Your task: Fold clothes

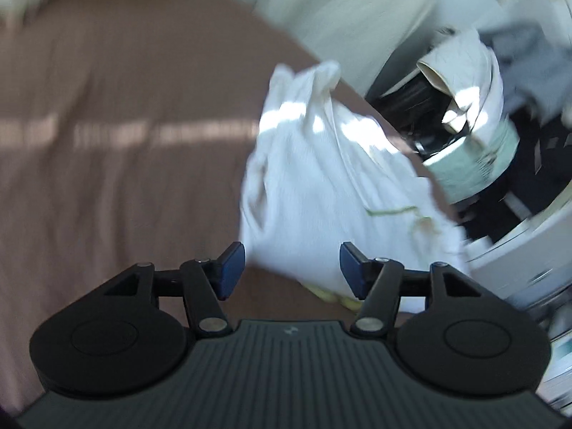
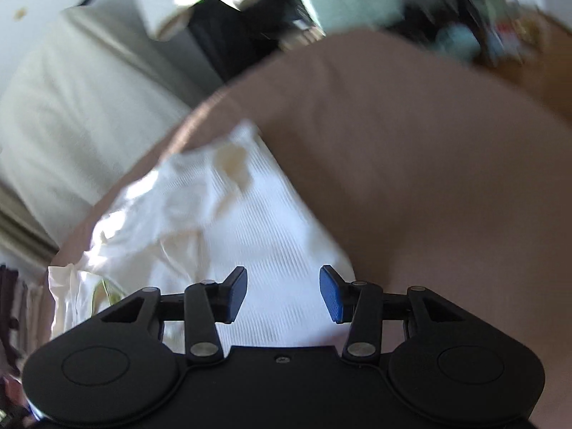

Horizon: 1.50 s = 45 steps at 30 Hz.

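Observation:
A white ribbed garment (image 1: pixel 314 178) lies crumpled on a brown-pink bed sheet (image 1: pixel 125 107), with a patch of sunlight across it. In the left wrist view my left gripper (image 1: pixel 292 271) stands open just short of the garment's near edge, blue pads apart and nothing between them. The right wrist view shows the same white garment (image 2: pixel 250 221) with a yellowish stain near its far end. My right gripper (image 2: pixel 283 295) hovers over its near part, jaws open and pressing on nothing. Both views are blurred.
The bed sheet (image 2: pixel 429 178) spreads wide to the right in the right wrist view. Beyond the bed's edge stand a pale wall or curtain (image 2: pixel 71 107), dark clutter (image 2: pixel 232 35), and a person's white sleeve with a dark device (image 1: pixel 464 82) at the upper right.

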Motion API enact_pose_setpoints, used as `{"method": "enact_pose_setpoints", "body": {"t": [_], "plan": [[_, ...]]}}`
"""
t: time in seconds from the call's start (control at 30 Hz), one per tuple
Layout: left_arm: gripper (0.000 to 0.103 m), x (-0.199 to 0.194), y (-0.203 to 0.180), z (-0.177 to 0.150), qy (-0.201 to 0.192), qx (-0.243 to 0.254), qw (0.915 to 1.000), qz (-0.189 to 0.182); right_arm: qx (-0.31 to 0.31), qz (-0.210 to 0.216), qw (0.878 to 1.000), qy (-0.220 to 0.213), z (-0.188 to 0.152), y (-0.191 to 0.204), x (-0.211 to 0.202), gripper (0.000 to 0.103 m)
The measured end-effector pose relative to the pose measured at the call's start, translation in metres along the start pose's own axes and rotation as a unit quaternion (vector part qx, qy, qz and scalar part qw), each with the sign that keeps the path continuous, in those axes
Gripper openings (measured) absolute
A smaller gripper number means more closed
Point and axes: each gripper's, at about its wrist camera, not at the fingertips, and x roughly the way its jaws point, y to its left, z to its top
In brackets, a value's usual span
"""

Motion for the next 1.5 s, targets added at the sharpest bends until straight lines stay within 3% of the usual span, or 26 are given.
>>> {"method": "enact_pose_setpoints", "body": {"t": [0.1,0.17,0.23,0.3,0.37,0.5,0.57,0.6,0.63,0.67,0.73,0.8,0.9,1.0,1.1,1.17,1.23,1.3,1.37,1.4,1.5], "plan": [[0.066,0.014,0.007,-0.014,0.011,-0.044,0.9984,-0.034,0.04,0.026,0.999,0.026,-0.018,-0.008,-0.004,0.051],[0.067,0.035,0.006,-0.026,0.014,-0.07,0.9972,-0.024,0.091,0.057,0.993,0.039,-0.03,-0.018,0.002,0.059],[0.067,0.045,0.012,-0.042,-0.012,-0.102,0.9944,-0.022,0.179,0.084,0.979,0.055,-0.047,-0.034,0.007,0.06],[0.067,0.046,0.017,-0.053,-0.054,-0.135,0.9888,-0.031,0.211,0.091,0.972,0.05,-0.059,-0.04,0.016,0.06],[0.068,0.05,0.019,-0.051,-0.069,-0.158,0.9844,-0.036,0.203,0.082,0.976,0.016,-0.059,-0.039,0.025,0.06],[0.068,0.069,0.01,-0.033,-0.056,-0.125,0.9899,-0.037,0.193,0.104,0.975,-0.042,-0.04,-0.039,0.054,0.06],[0.062,0.081,0.004,-0.026,-0.064,-0.11,0.9913,-0.03,0.164,0.109,0.978,-0.068,-0.034,-0.035,0.066,0.055],[0.033,0.085,0.001,-0.023,-0.072,-0.097,0.9924,-0.023,0.14,0.109,0.981,-0.078,-0.034,-0.031,0.07,0.046],[0.011,0.09,-0.003,-0.019,-0.08,-0.083,0.9932,-0.016,0.121,0.109,0.983,-0.085,-0.035,-0.028,0.072,0.009],[0.005,0.092,-0.007,-0.017,-0.087,-0.07,0.9938,-0.005,0.108,0.11,0.984,-0.087,-0.036,-0.026,0.072,0.008],[0.005,0.087,-0.018,-0.014,-0.093,-0.051,0.9942,0.014,0.089,0.112,0.985,-0.091,-0.038,-0.024,0.069,0.008],[0.005,0.076,-0.027,-0.014,-0.091,-0.046,0.9948,-0.002,0.094,0.118,0.984,-0.098,-0.04,-0.021,0.054,0.007],[0.005,0.053,-0.045,-0.016,-0.102,0.023,0.9945,0.009,0.039,0.097,0.989,-0.108,-0.047,-0.003,0.027,0.007],[0.004,0.035,-0.045,-0.017,-0.098,0.003,0.9951,-0.004,0.016,0.08,0.991,-0.108,-0.055,0.008,0.007,0.007],[0.004,0.012,-0.057,-0.025,-0.096,0.025,0.9951,0.0,-0.005,0.057,0.993,-0.104,-0.067,0.013,-0.017,0.007],[0.004,-0.01,-0.061,-0.032,-0.086,0.033,0.9957,0.007,0.018,0.067,0.994,-0.079,-0.079,0.002,-0.04,0.007],[0.004,-0.043,-0.059,-0.045,-0.068,0.033,0.9968,0.026,0.052,0.096,0.994,-0.024,-0.095,-0.008,-0.061,0.007],[0.004,-0.08,-0.047,-0.063,-0.044,0.018,0.9982,0.037,0.024,0.086,0.995,0.045,-0.108,-0.011,-0.077,0.007],[0.005,-0.105,-0.031,-0.084,-0.019,-0.004,0.9997,0.011,-0.006,0.058,0.994,0.094,-0.117,-0.016,-0.091,0.012],[0.005,-0.11,-0.025,-0.093,0.002,-0.004,0.9999,0.015,-0.019,0.035,0.993,0.113,-0.12,-0.018,-0.096,0.017],[0.007,-0.114,-0.023,-0.111,0.02,0.044,0.9945,0.093,-0.057,-0.024,0.986,0.156,-0.128,-0.024,-0.113,0.025]]}}
